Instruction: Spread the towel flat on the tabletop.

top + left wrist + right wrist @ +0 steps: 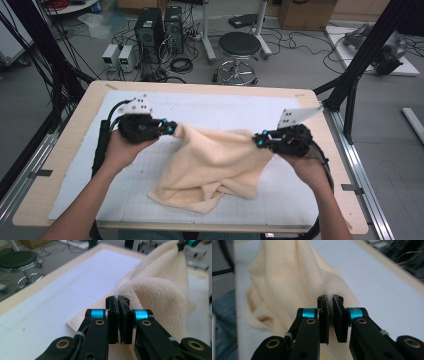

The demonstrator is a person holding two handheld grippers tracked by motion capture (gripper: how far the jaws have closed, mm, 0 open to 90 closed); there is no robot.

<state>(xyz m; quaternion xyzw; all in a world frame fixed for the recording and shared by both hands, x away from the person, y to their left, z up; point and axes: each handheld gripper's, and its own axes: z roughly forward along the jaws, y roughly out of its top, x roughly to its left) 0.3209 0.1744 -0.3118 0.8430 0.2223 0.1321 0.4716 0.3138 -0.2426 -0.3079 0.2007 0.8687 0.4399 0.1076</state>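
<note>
Towel (215,162) cream, fluffy, crumpled, hanging between tongs

Between your left gripper (172,128) and your right gripper (256,140) the cream towel (212,165) hangs as a sagging curtain, pinched in both sets of jaws, so you cannot pass straight across there. Its lower folds lie heaped on the white mat (130,175) toward your side, blocking the middle of the near edge. Behind the towel, the far strip of the mat is bare from one side to the other. You also have open mat to the left of the left gripper and to the right of the right gripper. The table (60,150) edge frames it all, with black frame posts (367,55) rising just beyond the far right corner.
</note>
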